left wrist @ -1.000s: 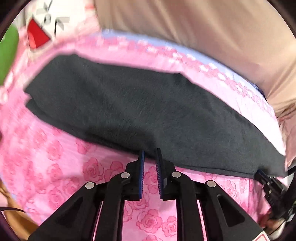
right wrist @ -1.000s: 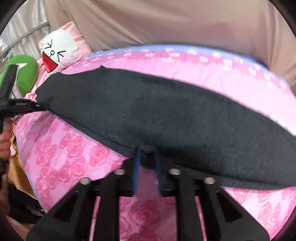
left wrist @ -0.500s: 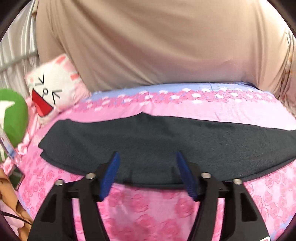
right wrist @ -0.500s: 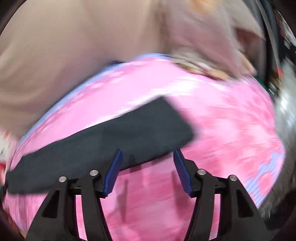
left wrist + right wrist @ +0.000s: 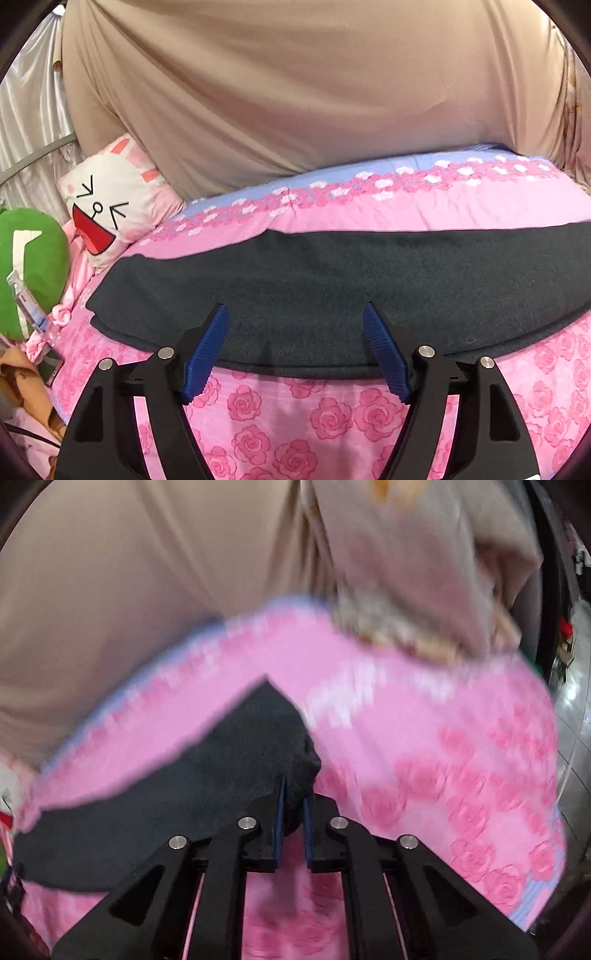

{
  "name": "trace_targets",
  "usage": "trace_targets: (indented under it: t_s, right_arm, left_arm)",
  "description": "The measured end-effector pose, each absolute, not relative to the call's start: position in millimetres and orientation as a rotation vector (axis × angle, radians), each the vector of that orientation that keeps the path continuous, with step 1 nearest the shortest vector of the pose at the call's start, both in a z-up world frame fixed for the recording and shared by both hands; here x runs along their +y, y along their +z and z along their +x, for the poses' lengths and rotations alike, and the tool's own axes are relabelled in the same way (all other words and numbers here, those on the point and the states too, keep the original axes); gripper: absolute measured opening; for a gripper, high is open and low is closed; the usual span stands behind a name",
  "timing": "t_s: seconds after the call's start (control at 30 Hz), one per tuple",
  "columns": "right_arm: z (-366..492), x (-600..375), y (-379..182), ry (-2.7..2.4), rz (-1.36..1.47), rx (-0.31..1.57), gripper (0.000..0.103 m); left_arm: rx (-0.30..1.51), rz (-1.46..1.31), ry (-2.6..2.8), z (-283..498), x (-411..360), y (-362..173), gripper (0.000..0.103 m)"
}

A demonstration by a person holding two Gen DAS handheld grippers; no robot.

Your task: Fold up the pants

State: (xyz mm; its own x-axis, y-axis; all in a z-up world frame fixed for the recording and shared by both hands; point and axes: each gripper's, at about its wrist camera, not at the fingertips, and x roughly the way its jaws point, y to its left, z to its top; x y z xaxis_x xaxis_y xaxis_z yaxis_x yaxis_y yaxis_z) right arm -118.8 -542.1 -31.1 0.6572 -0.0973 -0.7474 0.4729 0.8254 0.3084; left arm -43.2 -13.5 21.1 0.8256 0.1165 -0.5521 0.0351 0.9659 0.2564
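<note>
Dark grey pants (image 5: 314,291) lie folded lengthwise in a long strip across a pink rose-print bed cover (image 5: 295,413). My left gripper (image 5: 295,321) is open and empty, its blue pads just above the near edge of the strip. In the right wrist view, my right gripper (image 5: 293,797) is shut on the right end of the pants (image 5: 229,775), pinching the corner of the fabric between its blue pads. That view is blurred.
A white cartoon-face pillow (image 5: 107,206) and a green plush (image 5: 29,266) lie at the bed's left end. A beige curtain (image 5: 295,92) hangs behind the bed. The bed's right edge drops to a shiny floor (image 5: 572,709).
My left gripper let go of the pants' edge and opened, then drew back. My right gripper opened, swung to the right end of the pants and shut on its corner.
</note>
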Motion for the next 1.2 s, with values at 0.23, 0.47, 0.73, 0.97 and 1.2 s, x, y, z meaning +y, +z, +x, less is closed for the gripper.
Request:
trace_targets:
  t_s: [0.23,0.47,0.73,0.97,1.2]
  right_arm:
    - [-141.4,-537.9,-13.9,-0.336,0.595,0.713,0.035]
    - [-143.3,-505.2,-11.5,-0.390,0.555,0.706,0.045]
    - [-134.7,-494.5,-23.0,-0.323,0.668,0.714,0.061]
    - [-115.6,-505.9,-24.6,-0.330,0.705,0.693,0.043]
    - [-119.6,-494.3,-1.8,-0.317,0.666,0.607,0.003]
  left_arm:
    - [0.706,0.222,0.048,-25.4,-2.1,5.1,0.073]
    - [0.765,0.226,0.075,-13.9,1.9,-11.8,0.077]
    - [0.790,0.198,0.052,-10.2,6.0,-14.7,0.077]
    - [0.803,0.145,0.035,-8.6,13.8,-15.5,0.078]
    - [0.797,0.065,0.034,-8.9,26.5,-12.9,0.078]
